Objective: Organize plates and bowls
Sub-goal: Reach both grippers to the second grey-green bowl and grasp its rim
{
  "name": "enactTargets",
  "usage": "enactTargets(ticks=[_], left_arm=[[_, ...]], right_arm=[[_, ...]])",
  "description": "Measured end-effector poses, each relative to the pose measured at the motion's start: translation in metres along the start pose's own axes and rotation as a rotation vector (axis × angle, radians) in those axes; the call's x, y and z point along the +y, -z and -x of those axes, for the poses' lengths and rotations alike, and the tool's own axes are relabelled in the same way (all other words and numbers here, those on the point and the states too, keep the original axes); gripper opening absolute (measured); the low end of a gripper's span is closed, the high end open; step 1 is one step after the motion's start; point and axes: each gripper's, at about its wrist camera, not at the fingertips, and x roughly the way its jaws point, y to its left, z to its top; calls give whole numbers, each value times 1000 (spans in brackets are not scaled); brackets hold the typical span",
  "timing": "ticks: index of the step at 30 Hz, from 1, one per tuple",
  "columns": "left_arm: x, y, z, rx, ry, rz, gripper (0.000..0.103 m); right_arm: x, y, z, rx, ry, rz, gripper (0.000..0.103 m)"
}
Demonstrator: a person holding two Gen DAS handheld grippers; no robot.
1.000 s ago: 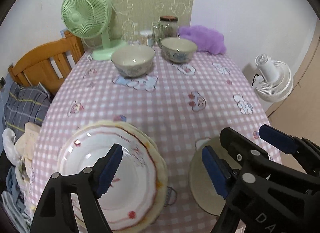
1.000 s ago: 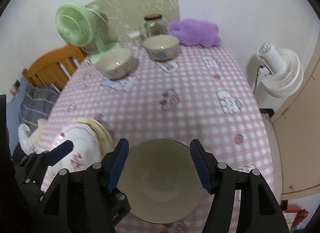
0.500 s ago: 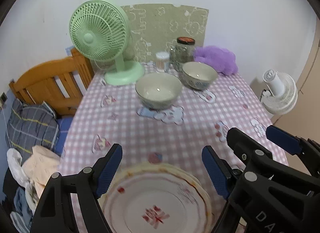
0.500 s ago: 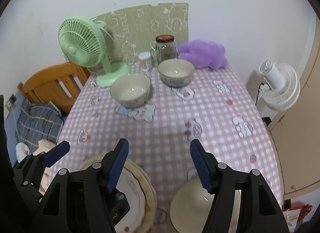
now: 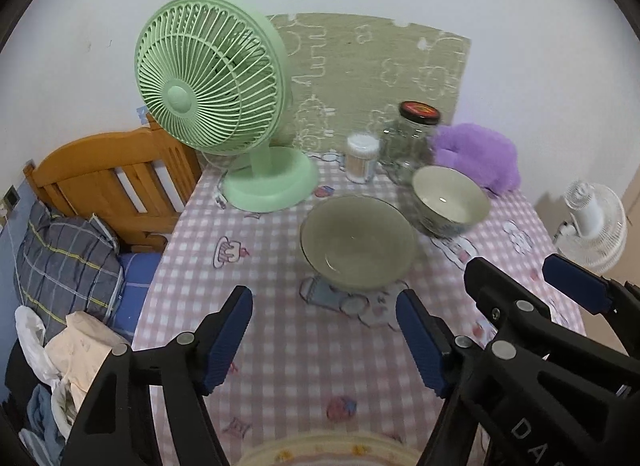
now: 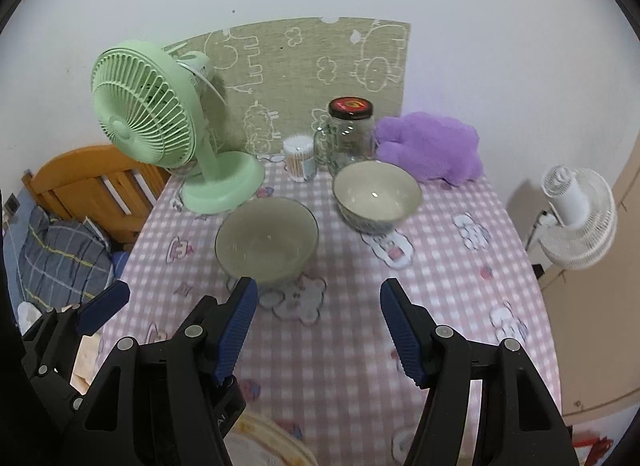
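Two pale bowls stand at the far end of the pink checked table. The nearer bowl is just ahead of my left gripper, whose jaws are closing with nothing between them. The farther bowl has a blue pattern on its outside. My right gripper hangs open over bare cloth, short of both bowls. A stack of plates with a yellow rim shows only at the bottom edge, below both grippers.
A green desk fan stands at the back left. Beside it are a cotton swab tub, a glass jar and a purple plush. A wooden headboard and bedding lie left of the table, a white floor fan to its right.
Both grippers have moved away from the plates and the near bowl toward the far bowls. The plates slid to the bottom edge, the near bowl left view. The left jaws narrowed a little.
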Motion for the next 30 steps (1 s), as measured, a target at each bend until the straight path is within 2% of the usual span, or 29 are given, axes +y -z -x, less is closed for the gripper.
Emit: enactTargets(ticks=[5,8,14,19,22,27,30], left_arm=[[0,-18,-31,15,-49,5,69],[0,-26,-52,17,-27,17,63],[-1,-42,-93,49,-55,25,63],[-2,-46,-125,81,-87,13,59],[0,-45,-140,107,-89,16,54],[1,-41,-159,140,-87,21,41],[1,-39,-168,164,-87,22,32]], right_arm=[[2,-20,-36,22,-19,11,67],[1,-31,-58,27,-32,19,67],[-3,-47,-101,48,-31,-3,66],[-3,-54,-141,86,-20,-2,53],[-4,-55,-158,113,-20,-7,51],[-4,-52,-180,149,-26,-10,44],[-5,-50,-191,172,-30,-9,35]])
